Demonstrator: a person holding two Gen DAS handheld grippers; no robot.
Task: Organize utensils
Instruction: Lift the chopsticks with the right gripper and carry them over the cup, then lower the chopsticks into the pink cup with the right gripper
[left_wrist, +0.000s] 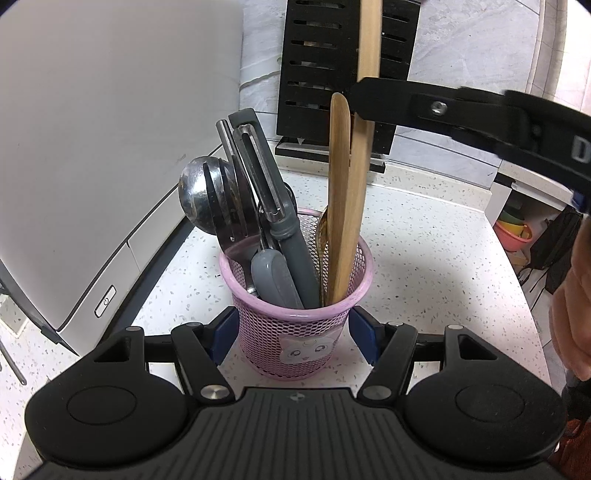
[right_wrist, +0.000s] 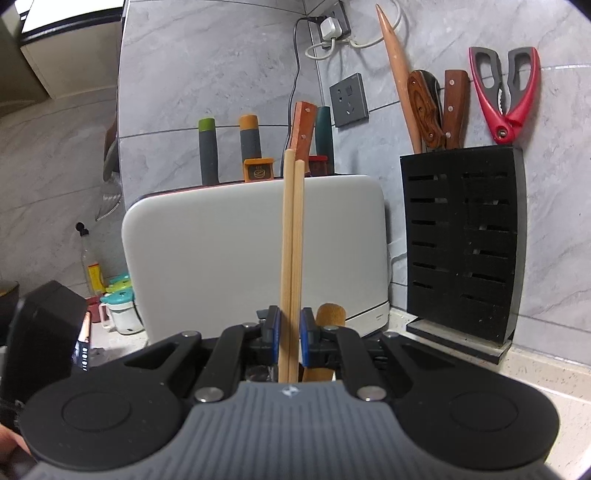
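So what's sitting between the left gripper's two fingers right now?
The pink mesh utensil cup stands between the left gripper's blue pads, which flank its sides; whether they touch is unclear. This shows in the left wrist view.

Left gripper (left_wrist: 293, 334) body: black ribbed plate behind the jaws, flanked by two round black discs
Left pads (left_wrist: 225, 332): blue
Linkage: black arms, silver screws
Right gripper (right_wrist: 290, 334): same black build, blue pads (right_wrist: 307, 332)
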